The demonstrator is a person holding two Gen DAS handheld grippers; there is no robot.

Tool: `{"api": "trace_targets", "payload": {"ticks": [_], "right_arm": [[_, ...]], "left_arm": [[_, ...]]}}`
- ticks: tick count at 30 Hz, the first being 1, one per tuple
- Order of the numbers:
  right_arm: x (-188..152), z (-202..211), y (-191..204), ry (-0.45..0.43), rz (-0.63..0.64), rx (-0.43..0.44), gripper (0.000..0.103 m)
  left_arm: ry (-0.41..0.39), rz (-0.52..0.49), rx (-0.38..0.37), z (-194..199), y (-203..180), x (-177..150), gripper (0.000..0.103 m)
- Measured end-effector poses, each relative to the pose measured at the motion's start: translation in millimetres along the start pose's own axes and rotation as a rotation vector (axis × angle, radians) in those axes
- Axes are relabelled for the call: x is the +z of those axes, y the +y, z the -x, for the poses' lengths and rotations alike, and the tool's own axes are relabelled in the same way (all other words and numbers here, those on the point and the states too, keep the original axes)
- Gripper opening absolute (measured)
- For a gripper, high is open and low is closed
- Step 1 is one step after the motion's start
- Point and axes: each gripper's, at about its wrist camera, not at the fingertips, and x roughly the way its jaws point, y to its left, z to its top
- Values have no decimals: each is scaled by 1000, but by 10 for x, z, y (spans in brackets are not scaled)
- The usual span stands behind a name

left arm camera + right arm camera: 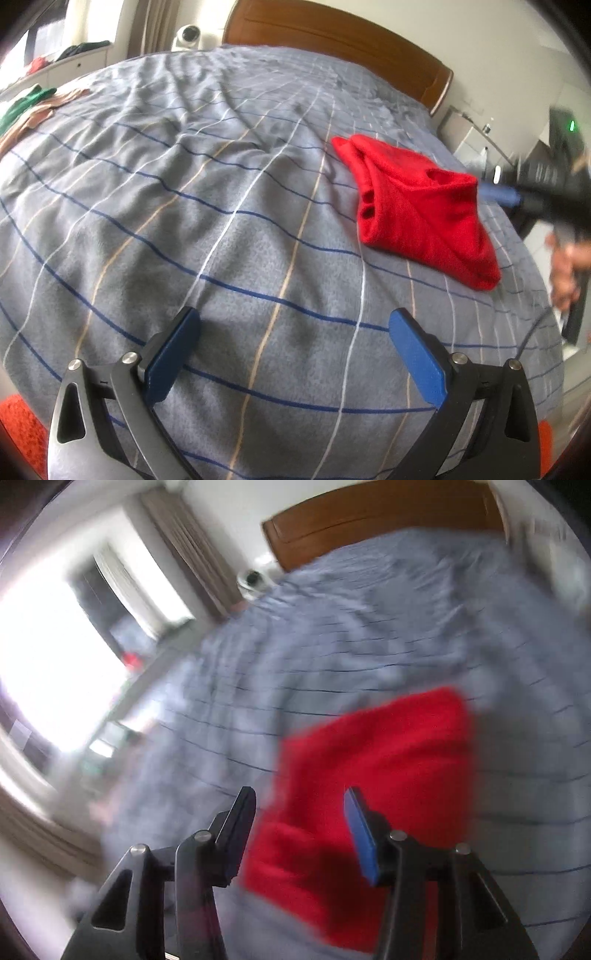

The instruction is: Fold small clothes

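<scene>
- Lying on the right part of the grey quilted bed cover with blue, white and tan stripes (221,206) is the folded red knit garment (417,206); no brand, label or writing can be read anywhere.
- Around it: a brown wooden headboard (332,40) at the far end, a small white round camera-like device (188,37) beside the headboard, and a loose heap of green and beige clothes (26,107) at the bed's far left edge.
- The cover between the left gripper (295,354) and the garment is bare; that gripper's blue pads stand wide apart with nothing between them.
- The right gripper (299,827) hovers at the garment's right corner, its pads apart and pressing on nothing; the right wrist view is blurred, red cloth showing beyond the gap.
- The garment's long axis runs diagonally, from its far-left rolled end to a near-right point.
- A bare hand (565,266) shows at the right edge.
</scene>
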Motion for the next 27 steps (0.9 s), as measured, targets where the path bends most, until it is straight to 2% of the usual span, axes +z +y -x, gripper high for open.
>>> {"api": "trace_targets", "payload": {"ticks": [3,5,7,10,12,15,16,17,18,20,21,23,24,25,26,27], "right_arm": [[-301,-177,-1,78,58,-60,38],[-447,-342,213,64,106,-60,38],[-598,-517,527,59,174,-4,38],[-787,-576,907,69,315,-3,38],[-794,-474,941,55,338,-5,38],[-751,-68,784,-22,285,1,38],[-769,166,677,-69,269,-16,38],[-726,216,643,-88,264,-34,39],[-775,344,540,-111,258,-84,39],[-813,303,424,-101,240,-151,44],[-867,212,324,-58,216,-169,47],[-992,-186,136,126,147,-149,49],[-1087,-227,115,128,136,-152,49],[-1126,-141,144,74,138,-142,50],[-1142,-68,148,50,126,-108,53],[-1155,53,123,18,86,-21,63]], "left_arm": [[-2,-15,12,0,-19,-12,102],[-5,-27,23,5,-39,-38,102],[-6,-40,33,5,-55,-59,102],[-6,-54,45,8,-61,-78,102],[-6,-57,47,9,-62,-80,102],[-6,-56,46,5,-62,-81,102],[-4,-58,45,3,-70,-80,102],[-4,-61,45,1,-88,-82,102],[-4,-69,47,-3,-112,-84,102],[-3,-94,52,-18,-182,-103,102],[-2,-112,53,-14,-222,-122,102],[10,-139,40,34,-287,-146,102],[10,-145,11,94,-316,-144,102],[-3,-142,-29,170,-340,-121,102],[-21,-133,-81,250,-378,-57,102],[-34,-127,-133,297,-432,46,102]]}}
